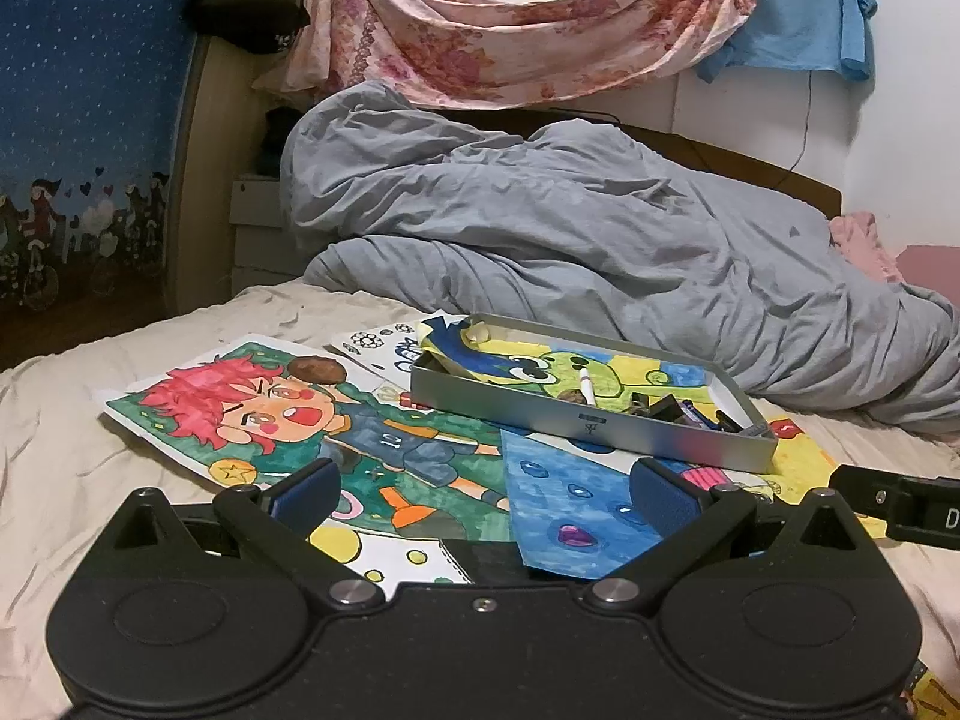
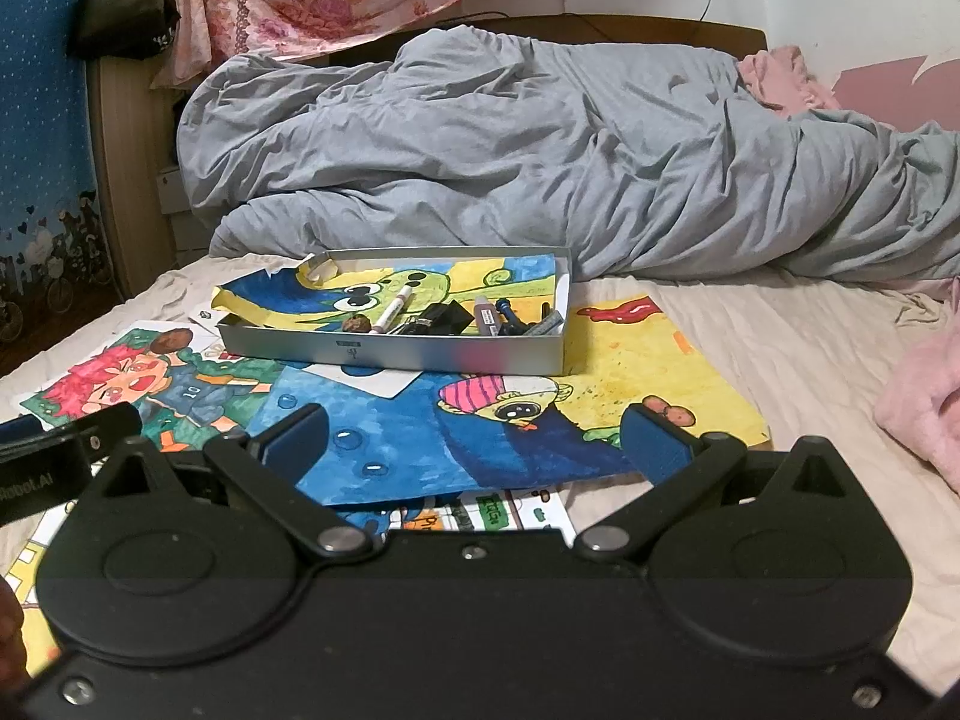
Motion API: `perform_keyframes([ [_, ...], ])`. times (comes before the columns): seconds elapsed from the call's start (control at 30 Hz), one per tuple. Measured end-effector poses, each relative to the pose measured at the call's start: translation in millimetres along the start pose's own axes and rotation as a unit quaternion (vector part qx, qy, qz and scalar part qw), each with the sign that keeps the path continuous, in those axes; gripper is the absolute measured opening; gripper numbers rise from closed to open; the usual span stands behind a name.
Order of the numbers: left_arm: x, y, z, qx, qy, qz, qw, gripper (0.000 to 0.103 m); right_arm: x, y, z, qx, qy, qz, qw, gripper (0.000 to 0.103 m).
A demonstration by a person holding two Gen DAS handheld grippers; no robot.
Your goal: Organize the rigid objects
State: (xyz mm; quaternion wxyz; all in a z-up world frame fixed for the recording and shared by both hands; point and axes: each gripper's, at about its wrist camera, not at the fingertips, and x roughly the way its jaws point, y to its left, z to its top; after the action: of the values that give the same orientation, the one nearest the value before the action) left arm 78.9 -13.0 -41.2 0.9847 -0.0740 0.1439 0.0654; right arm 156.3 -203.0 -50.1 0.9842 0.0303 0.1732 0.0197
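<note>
Two tools, both with jaws spread wide and holding nothing: left tool [image 1: 480, 495] and right tool [image 2: 474, 441] hover low over the bed [image 2: 810, 348], each above loose drawings.

One shallow silver tin tray [image 2: 420, 357] sits on the overlapping drawings, ahead of both tools and apart from them. Lining it: a yellow-and-blue drawing of a green cartoon face [image 2: 420, 288], its left end curling up over the tray rim.

Tray contents, clustered toward the near right end:
- white marker [image 2: 393, 309], lying diagonally on the lining sheet
- small brown lumpy object [image 2: 358, 323], just beside the marker's lower tip
- black binder clips [image 2: 444, 318], next to the marker
- grey tube with a label [image 2: 486, 315], beside the clips
- dark blue and black small items in the right corner; too small to identify

Outside the tray: red-haired character drawing [image 1: 258, 414] to the left, blue bubble drawing [image 2: 384, 444] directly under the tools, yellow drawing [image 2: 660, 360] to the right.

Grey duvet [image 1: 570, 228] heaped behind the tray, along the far side of the bed
</note>
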Motion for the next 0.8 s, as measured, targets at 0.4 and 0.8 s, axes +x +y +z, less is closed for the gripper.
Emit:
perform_keyframes([
  [0.4, 1.2, -2.9, 1.8, 0.009, 0.007, 0.011, 0.9999, 0.102, 0.4, 2.0, 1.2, 0.0, 0.003, -0.001, 1.0, 0.102],
  [0.8, 1.9, -2.9, 2.5, 0.011, 0.008, 0.015, 0.9998, 0.102, 0.0, 2.0, 0.7, -0.001, 0.004, -0.001, 1.0, 0.102],
])
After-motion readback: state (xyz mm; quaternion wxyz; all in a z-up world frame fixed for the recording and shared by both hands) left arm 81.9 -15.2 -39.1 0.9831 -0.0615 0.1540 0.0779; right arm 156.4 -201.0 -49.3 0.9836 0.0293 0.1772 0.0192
